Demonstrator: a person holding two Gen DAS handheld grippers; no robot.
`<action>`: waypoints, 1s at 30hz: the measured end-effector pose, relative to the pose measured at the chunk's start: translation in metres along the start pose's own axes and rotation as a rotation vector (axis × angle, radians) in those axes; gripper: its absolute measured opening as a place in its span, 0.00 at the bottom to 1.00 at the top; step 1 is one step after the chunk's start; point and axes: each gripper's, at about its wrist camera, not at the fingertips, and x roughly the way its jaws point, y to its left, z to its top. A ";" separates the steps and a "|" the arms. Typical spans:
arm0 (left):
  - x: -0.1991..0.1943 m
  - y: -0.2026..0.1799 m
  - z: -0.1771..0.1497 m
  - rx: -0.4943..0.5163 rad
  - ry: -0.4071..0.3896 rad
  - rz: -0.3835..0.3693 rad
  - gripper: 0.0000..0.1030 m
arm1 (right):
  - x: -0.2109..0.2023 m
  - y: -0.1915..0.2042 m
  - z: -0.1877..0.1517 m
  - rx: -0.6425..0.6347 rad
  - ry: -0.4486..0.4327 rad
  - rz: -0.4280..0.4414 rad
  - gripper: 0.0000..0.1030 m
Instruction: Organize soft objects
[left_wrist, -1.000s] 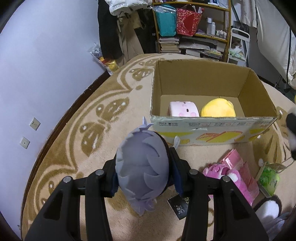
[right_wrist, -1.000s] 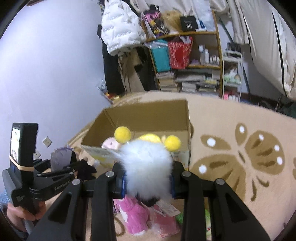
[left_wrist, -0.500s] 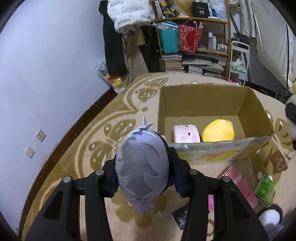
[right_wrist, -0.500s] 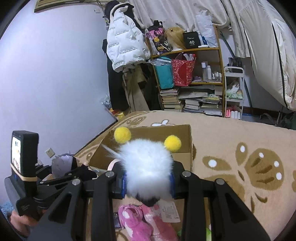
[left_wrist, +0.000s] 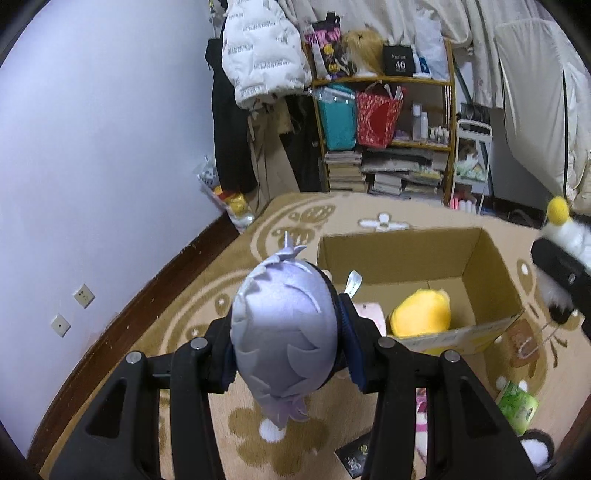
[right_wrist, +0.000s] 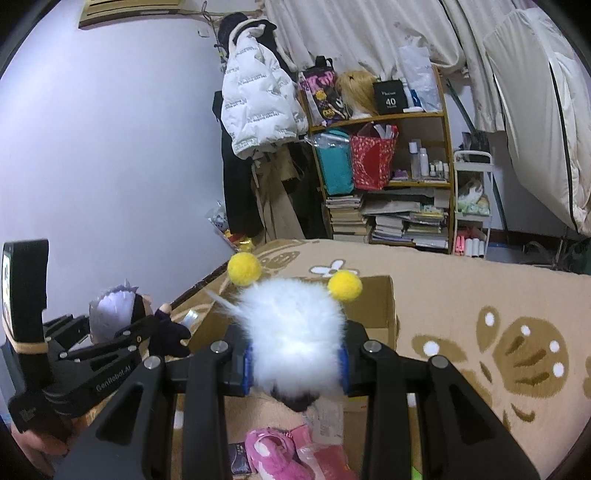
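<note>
My left gripper (left_wrist: 286, 347) is shut on a grey-haired plush doll (left_wrist: 284, 328) and holds it in the air, near the left front corner of an open cardboard box (left_wrist: 480, 332). A yellow plush (left_wrist: 421, 314) and a pink plush (left_wrist: 371, 314) lie inside the box. My right gripper (right_wrist: 295, 363) is shut on a white fluffy plush with two yellow pompoms (right_wrist: 293, 332), held above the box's near right side (right_wrist: 380, 310). The left gripper and its doll (right_wrist: 112, 314) show at the left of the right wrist view.
On the patterned rug (left_wrist: 192, 302), in front of the box, lie a pink plush (right_wrist: 275, 454), a green packet (left_wrist: 517, 406) and a dark card (left_wrist: 351, 458). A cluttered shelf (left_wrist: 384, 129) and hanging coats (left_wrist: 258, 55) stand behind. The wall (left_wrist: 92, 147) is at the left.
Both grippers have risen with their plush toys and tilted up, so more of the room shows. The box now sits lower in both views.
</note>
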 end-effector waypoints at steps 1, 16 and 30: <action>-0.003 0.000 0.005 0.004 -0.021 0.001 0.44 | -0.001 0.000 0.001 -0.002 -0.005 0.002 0.34; 0.023 -0.031 0.036 0.090 -0.077 -0.009 0.44 | 0.018 0.005 0.039 -0.062 -0.057 0.055 0.35; 0.060 -0.055 0.029 0.134 -0.043 -0.032 0.45 | 0.069 -0.031 0.028 -0.001 0.040 0.053 0.35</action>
